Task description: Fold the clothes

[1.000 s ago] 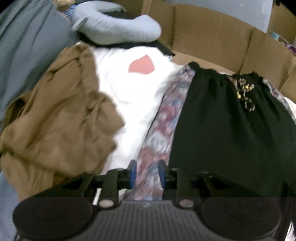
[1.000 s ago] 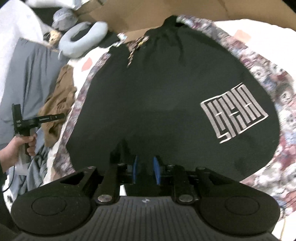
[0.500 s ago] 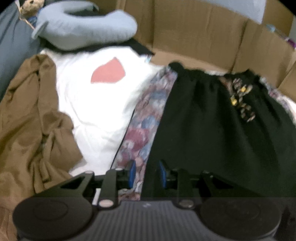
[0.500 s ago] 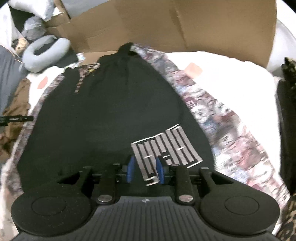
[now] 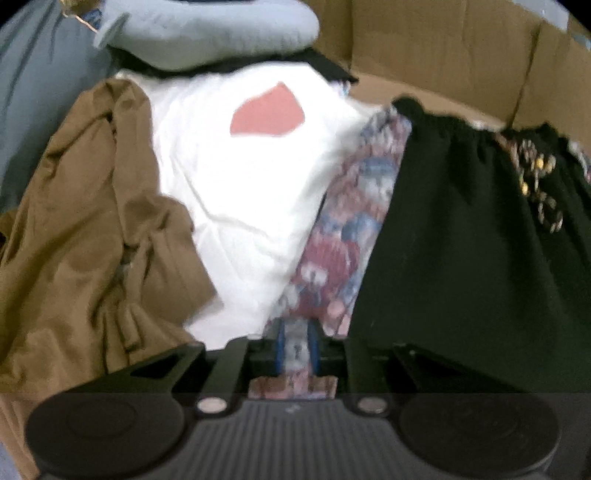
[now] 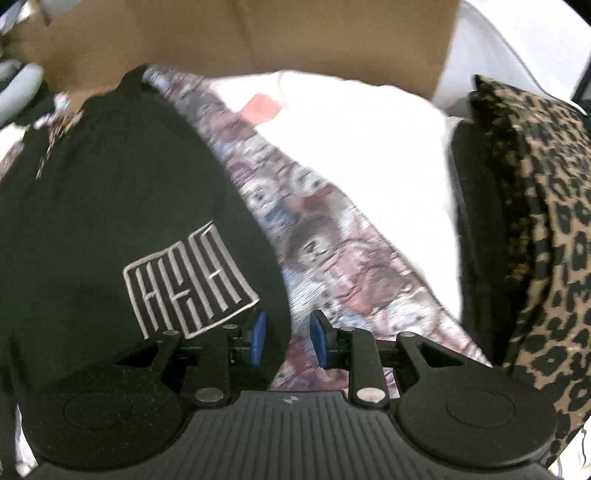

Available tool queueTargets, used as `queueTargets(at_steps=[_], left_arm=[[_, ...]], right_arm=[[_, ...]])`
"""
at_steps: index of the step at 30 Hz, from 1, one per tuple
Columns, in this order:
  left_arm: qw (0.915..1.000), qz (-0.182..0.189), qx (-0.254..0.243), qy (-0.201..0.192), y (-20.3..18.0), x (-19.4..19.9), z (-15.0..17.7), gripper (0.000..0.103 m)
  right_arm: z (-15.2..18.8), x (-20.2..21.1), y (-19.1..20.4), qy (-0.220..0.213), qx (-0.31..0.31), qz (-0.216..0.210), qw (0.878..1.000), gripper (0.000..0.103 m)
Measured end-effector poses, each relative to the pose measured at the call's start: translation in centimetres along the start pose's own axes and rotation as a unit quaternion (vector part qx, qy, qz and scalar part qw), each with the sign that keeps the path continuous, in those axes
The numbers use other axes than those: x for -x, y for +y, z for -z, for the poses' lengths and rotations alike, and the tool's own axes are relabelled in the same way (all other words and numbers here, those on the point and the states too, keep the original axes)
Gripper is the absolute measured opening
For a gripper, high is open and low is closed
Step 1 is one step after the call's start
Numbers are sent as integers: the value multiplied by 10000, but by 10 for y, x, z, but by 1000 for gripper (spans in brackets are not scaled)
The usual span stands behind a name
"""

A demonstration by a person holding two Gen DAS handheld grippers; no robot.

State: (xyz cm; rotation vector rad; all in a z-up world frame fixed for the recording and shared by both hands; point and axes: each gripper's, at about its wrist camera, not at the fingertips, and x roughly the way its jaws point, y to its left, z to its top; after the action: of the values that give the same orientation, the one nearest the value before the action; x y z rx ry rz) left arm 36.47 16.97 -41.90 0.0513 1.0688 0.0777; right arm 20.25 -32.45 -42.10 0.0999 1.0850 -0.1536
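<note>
Black shorts [image 5: 461, 240] with a speckled drawstring [image 5: 539, 184] lie flat on a red, blue and white patterned cloth [image 5: 354, 206]. In the left wrist view my left gripper [image 5: 297, 345] is low at the shorts' left side. Its jaws are closing, with a strip of the patterned cloth pinched between the blue pads. In the right wrist view the shorts [image 6: 110, 184] show a white line logo [image 6: 188, 284]. My right gripper [image 6: 289, 338] stands open over the shorts' right edge, where black fabric meets the patterned cloth [image 6: 325, 236]. Its pads touch nothing.
A crumpled brown garment [image 5: 85, 229] and a white cloth with a pink patch [image 5: 236, 177] lie left of the shorts, with a grey neck pillow [image 5: 207, 33] behind. Cardboard walls [image 5: 424, 48] close the far side. A leopard-print cloth [image 6: 546, 229] is piled at the right.
My left gripper sank toward the cloth and its jaws narrowed onto the patterned strip. My right gripper swung from the shorts' middle to their right edge, and its jaws widened.
</note>
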Motion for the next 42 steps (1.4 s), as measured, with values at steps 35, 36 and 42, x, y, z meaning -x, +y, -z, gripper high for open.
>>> queueTargets(at_steps=[35,36,42], left_arm=[[9932,810,470,-697,-27,-37,-64,16],[9931,827,500,-663,-26,-39,-65,16],[9934,808,526,-621,-33,-46,-70,15]], right_arm=[[-116,-63,78,-954,744,-530,9912,33],[-121,-66,81,-984,767,-532,9908,32],[-144,-94,94,-892,804,-575,9911,14]])
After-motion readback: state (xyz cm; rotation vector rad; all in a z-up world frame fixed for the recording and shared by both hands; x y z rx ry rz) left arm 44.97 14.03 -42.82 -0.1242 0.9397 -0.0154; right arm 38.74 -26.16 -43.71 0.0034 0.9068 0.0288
